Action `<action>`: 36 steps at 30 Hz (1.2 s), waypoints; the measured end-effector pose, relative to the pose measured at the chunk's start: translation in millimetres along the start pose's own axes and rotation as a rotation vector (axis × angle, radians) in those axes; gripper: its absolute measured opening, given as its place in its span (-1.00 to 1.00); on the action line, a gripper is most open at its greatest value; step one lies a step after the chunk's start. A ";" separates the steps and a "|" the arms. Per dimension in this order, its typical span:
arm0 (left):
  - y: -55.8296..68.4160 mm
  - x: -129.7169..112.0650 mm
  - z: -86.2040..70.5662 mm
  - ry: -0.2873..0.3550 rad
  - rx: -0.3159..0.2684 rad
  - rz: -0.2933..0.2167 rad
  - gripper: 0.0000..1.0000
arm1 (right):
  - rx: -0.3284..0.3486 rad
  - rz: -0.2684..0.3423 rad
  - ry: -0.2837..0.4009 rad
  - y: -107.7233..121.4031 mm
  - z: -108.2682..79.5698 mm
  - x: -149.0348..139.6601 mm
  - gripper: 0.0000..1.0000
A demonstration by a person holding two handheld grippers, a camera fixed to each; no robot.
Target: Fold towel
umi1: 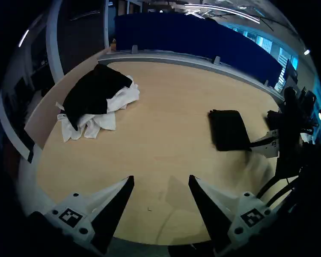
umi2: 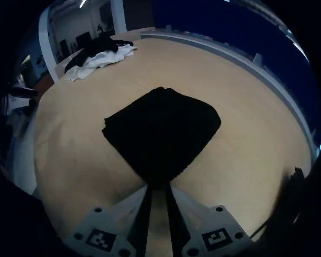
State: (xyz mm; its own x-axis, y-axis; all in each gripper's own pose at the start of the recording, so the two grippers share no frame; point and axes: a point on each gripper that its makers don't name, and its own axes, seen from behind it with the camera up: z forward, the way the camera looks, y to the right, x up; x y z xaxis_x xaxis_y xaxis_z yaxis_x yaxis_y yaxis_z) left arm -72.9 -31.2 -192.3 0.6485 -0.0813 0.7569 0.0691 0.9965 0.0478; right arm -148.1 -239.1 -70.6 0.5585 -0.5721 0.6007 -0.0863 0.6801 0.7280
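Gripping the near corner of the black towel (umi2: 160, 132) with the right gripper (umi2: 157, 188), fingers drawn almost together on the cloth. Folded into a thick square, flat just ahead of those fingertips. Holding the left gripper (umi1: 160, 177) spread wide and empty above bare wood. Probably a late step: one more fold, or setting it aside. Calls for lifting that corner cleanly, layers kept together. Farther ahead and left of the left gripper, a heap of black and white cloths (umi1: 96, 100) on the pale wooden table (umi1: 169, 98). Beyond, a grey rim (umi1: 182, 60) and blue partition (umi1: 194, 36).
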 end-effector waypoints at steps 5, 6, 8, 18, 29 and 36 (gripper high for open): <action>0.7 -0.1 1.9 0.000 0.000 0.005 0.89 | -0.011 0.004 0.006 4.5 -2.3 0.3 -0.93; 0.9 -0.3 2.3 0.000 0.000 0.006 0.89 | -0.013 0.005 0.007 5.0 -2.7 0.4 -0.94; 1.2 -0.9 2.6 -0.001 -0.001 0.005 0.89 | -0.005 0.008 0.012 3.5 -4.3 2.1 -0.95; 3.0 3.4 -5.1 0.002 -0.002 0.009 0.89 | -0.014 -0.018 0.089 2.0 -31.1 30.9 -0.96; 5.2 14.4 -7.8 0.027 -0.006 0.014 0.89 | -0.018 -0.043 0.248 4.5 -96.1 115.4 -0.96; 12.1 24.4 -8.4 0.046 -0.016 0.016 0.89 | -0.026 -0.052 0.326 9.3 -140.2 159.5 -0.96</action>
State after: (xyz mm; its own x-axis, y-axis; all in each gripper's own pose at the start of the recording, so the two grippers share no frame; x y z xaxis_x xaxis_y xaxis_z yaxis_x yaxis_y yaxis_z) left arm -49.9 -21.3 -178.8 0.6838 -0.0671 0.7266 0.0710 0.9972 0.0253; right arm 55.8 -259.7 -14.4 0.7968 -0.4322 0.4222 -0.0320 0.6677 0.7437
